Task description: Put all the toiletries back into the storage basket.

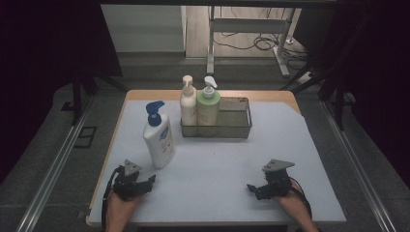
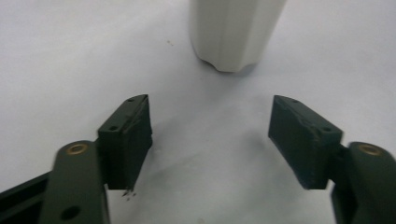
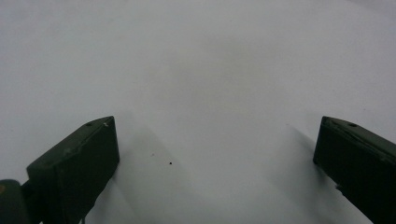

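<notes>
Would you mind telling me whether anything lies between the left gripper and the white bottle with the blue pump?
Nothing visible does. The left gripper has its fingers open, with only bare white table cover between them and the white bottle, which stands upright just ahead.

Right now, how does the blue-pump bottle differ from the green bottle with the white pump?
The blue-pump bottle stands free on the white tabletop, near the left gripper; the green bottle stands inside the wire basket, beside a cream bottle. The blue-pump bottle has a white body with a printed label and looks larger; the green bottle is pale green and shows no label. Both are upright pump dispensers, and no gripper touches either.
</notes>
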### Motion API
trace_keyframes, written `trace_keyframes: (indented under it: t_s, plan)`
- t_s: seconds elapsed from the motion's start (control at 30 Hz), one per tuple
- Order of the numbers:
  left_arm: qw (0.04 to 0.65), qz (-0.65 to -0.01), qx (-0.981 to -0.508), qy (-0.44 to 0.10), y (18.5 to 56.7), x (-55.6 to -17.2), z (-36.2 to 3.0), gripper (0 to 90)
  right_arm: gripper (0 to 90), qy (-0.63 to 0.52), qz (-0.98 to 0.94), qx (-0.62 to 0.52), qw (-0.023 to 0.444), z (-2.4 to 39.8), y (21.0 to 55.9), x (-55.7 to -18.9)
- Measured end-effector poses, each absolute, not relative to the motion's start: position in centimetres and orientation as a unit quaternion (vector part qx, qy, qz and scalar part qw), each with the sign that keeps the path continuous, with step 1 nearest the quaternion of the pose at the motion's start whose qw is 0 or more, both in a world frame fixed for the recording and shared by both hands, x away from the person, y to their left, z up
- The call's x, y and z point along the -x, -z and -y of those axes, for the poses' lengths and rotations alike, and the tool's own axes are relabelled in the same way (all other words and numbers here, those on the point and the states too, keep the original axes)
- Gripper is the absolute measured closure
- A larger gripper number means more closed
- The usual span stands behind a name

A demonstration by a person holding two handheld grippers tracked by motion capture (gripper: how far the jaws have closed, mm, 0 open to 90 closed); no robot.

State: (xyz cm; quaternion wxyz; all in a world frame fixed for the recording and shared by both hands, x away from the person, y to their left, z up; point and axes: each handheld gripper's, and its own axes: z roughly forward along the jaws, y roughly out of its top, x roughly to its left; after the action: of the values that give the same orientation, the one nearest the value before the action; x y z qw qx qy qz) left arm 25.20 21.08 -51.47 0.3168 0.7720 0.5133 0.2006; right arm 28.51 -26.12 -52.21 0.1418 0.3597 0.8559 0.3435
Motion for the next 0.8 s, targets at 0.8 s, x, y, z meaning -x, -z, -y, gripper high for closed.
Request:
trace_keyframes:
  t_s: [0.8]
  plan:
    - [0.32, -0.524, -0.769, -0.178, 50.2, -30.1, -22.7, 67.5, 0.0, -0.344, -0.856, -0.359, 0.141, 26.1, 52.3, -28.5]
